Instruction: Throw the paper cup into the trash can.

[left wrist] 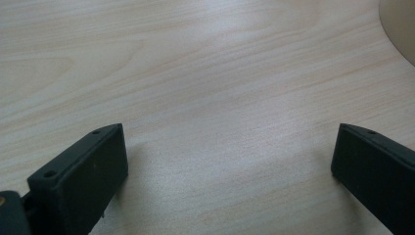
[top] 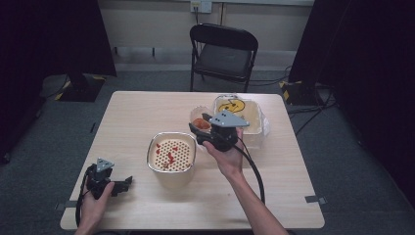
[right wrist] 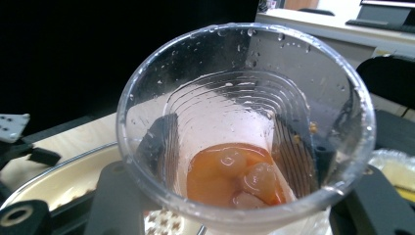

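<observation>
Pale table [top: 132,117]; right tool [top: 205,128] grips clear cup [right wrist: 244,132] holding orange liquid.

Black tongs [top: 128,182], grey triangular plates, black cables, bare forearms

Bare table [top: 132,122] lies open around my left gripper [top: 128,182]; the strainer bowl [top: 172,152] and tub [top: 244,117] crowd the right.

Right tongs [top: 201,128] gripping plastic cup [top: 200,120]
</observation>
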Demonstrator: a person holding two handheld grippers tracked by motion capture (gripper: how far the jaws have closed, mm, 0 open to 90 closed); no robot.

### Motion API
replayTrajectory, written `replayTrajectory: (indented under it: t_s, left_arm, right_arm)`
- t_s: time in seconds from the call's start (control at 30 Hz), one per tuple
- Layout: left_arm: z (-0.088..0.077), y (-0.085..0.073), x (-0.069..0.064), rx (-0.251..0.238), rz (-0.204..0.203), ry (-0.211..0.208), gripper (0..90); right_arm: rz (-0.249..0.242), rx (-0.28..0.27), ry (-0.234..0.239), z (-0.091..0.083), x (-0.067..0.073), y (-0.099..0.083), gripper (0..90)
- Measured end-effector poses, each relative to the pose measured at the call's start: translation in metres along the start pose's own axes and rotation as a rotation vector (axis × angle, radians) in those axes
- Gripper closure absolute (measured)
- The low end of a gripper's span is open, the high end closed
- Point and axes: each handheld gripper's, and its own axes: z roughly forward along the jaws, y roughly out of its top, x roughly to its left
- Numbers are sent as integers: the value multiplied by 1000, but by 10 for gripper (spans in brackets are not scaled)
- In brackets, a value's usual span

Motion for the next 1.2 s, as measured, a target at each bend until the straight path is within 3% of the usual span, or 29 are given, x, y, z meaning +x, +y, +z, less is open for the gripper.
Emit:
replayTrajectory:
  t_s: [0.37,0.77,1.1,1.2]
  left_arm:
    - [0,0,0,0,0,0,0]
    - [0,0,0,0,0,0,0]
    - [0,0,0,0,0,0,0]
    - [0,0,0,0,0,0,0]
  right_arm:
    - [-159,35,-97,12,7,8,455]
    - [-343,112,-177,18,13,10,458]
    - [-557,187,-208,23,30,11,460]
    - [-591,197,-213,24,32,11,461]
